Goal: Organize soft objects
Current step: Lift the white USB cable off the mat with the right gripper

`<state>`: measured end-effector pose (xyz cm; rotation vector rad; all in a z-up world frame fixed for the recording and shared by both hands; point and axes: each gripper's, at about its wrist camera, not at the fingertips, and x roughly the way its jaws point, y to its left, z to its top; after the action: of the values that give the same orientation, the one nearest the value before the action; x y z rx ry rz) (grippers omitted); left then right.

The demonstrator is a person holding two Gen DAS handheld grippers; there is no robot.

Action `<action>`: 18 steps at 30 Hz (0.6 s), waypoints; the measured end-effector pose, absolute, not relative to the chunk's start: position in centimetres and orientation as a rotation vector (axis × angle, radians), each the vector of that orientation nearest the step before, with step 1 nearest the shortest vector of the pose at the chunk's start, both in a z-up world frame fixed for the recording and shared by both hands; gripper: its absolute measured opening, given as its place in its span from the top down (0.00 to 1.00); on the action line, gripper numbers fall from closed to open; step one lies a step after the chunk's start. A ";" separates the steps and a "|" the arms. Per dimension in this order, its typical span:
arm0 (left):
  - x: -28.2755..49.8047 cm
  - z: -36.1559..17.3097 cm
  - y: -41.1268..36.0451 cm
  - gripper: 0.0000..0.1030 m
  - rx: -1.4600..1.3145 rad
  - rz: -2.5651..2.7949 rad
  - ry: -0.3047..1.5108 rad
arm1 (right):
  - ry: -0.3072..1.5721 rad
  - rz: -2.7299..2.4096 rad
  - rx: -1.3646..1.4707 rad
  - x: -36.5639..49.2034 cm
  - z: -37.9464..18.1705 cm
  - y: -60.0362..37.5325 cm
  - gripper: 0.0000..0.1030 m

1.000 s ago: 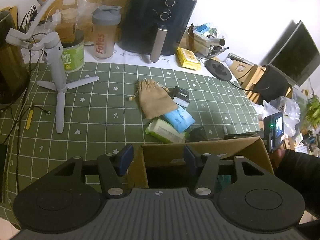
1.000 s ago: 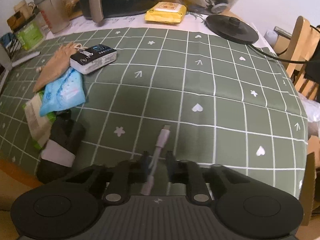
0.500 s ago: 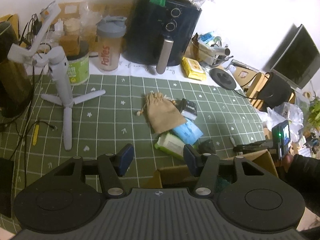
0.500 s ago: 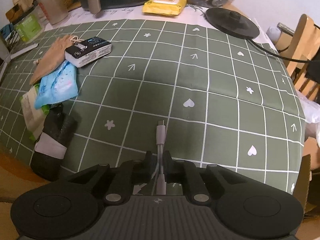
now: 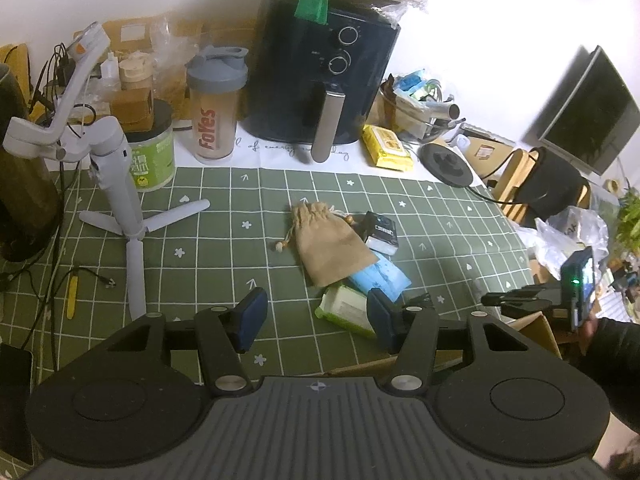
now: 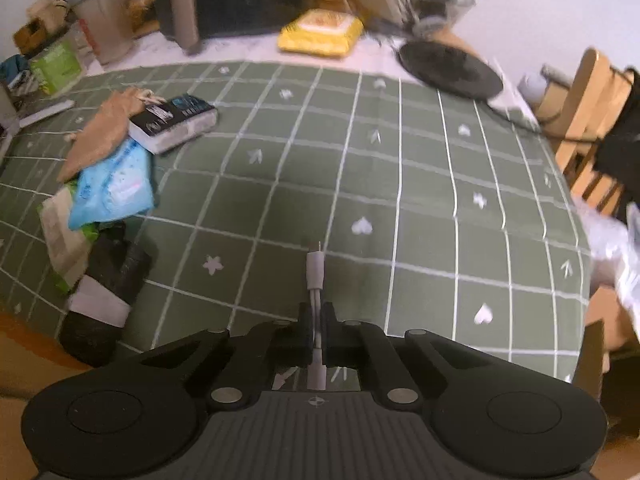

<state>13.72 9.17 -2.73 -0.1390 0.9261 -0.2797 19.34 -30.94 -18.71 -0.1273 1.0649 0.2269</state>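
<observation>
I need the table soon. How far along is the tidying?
Nothing looks sorted yet. The right hand-held gripper is shut on a white cable. The left hand-held gripper is open and empty. The cloth pouch and blue packet remain piled.

Soft things heaped mid-table, appliances lined up at the back.

On the table (image 5: 224,248) the drawstring pouch (image 5: 330,246) lies over the tissue pack (image 5: 380,276), with the wipes pack (image 5: 346,310) nearest the camera and the small box (image 5: 382,230) just right of the pouch. Behind them stands the air fryer (image 5: 324,76), the shaker bottle (image 5: 214,108) to its left, the flat pack (image 5: 386,148) to its right. The tripod (image 5: 120,200) stands far left. The cardboard box (image 5: 536,330) sits at the table's near right edge.
</observation>
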 end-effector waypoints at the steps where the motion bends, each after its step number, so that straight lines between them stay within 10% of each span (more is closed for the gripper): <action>1: 13.8 -2.8 9.2 0.47 -0.139 -0.280 0.927 | 1.052 0.233 -0.143 19.1 -18.3 -30.8 0.94; 18: 16.3 -4.4 9.4 0.47 -0.109 -0.313 0.931 | 0.866 0.251 -0.300 16.9 -10.5 -28.3 0.95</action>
<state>16.31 9.38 -4.37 -0.1092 0.9307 -0.3128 16.94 -28.26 -10.52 -0.2995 0.8663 0.2506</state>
